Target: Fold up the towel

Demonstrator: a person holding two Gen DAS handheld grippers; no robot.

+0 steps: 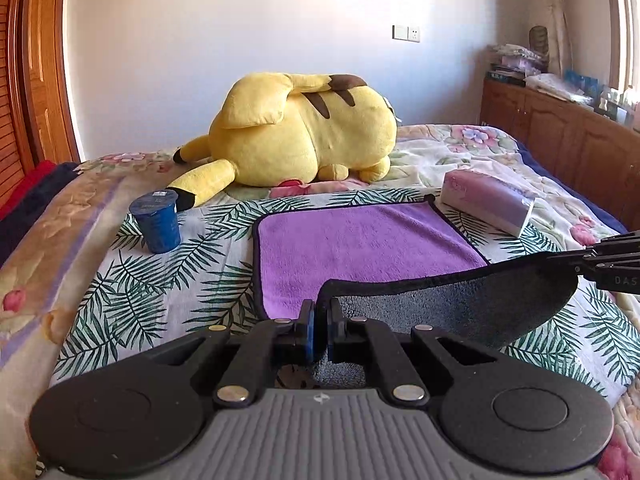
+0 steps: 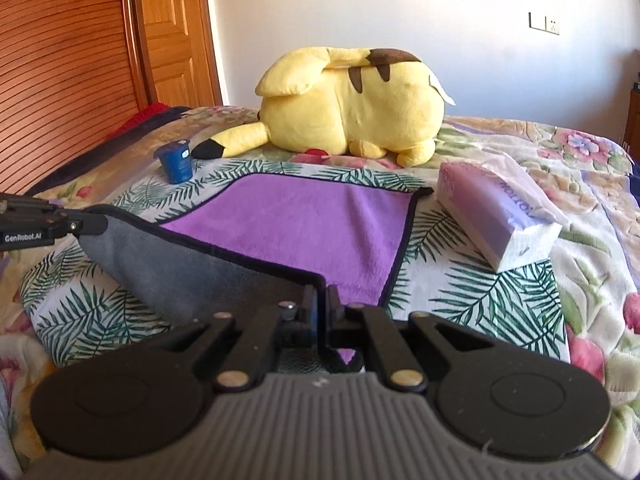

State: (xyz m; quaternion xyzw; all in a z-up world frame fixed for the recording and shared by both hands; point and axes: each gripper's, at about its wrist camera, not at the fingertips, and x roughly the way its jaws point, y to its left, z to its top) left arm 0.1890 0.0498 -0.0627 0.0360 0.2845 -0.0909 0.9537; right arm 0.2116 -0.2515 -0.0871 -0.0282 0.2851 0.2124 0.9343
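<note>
A purple towel (image 1: pixel 360 248) with a grey underside and dark trim lies on the leaf-print bedspread; it also shows in the right wrist view (image 2: pixel 312 220). Its near edge is lifted off the bed, grey side (image 1: pixel 460 308) facing me. My left gripper (image 1: pixel 320 320) is shut on the near left corner. My right gripper (image 2: pixel 322 308) is shut on the near right corner. Each gripper appears in the other's view, the right one (image 1: pixel 580 266) at the right edge and the left one (image 2: pixel 86 224) at the left edge.
A blue cup (image 1: pixel 157 222) stands left of the towel. A tissue pack (image 1: pixel 490 204) lies to its right. A yellow plush toy (image 1: pixel 296 136) lies behind the towel. A wooden cabinet (image 1: pixel 560 136) runs along the right, a wooden door (image 2: pixel 172 32) at the left.
</note>
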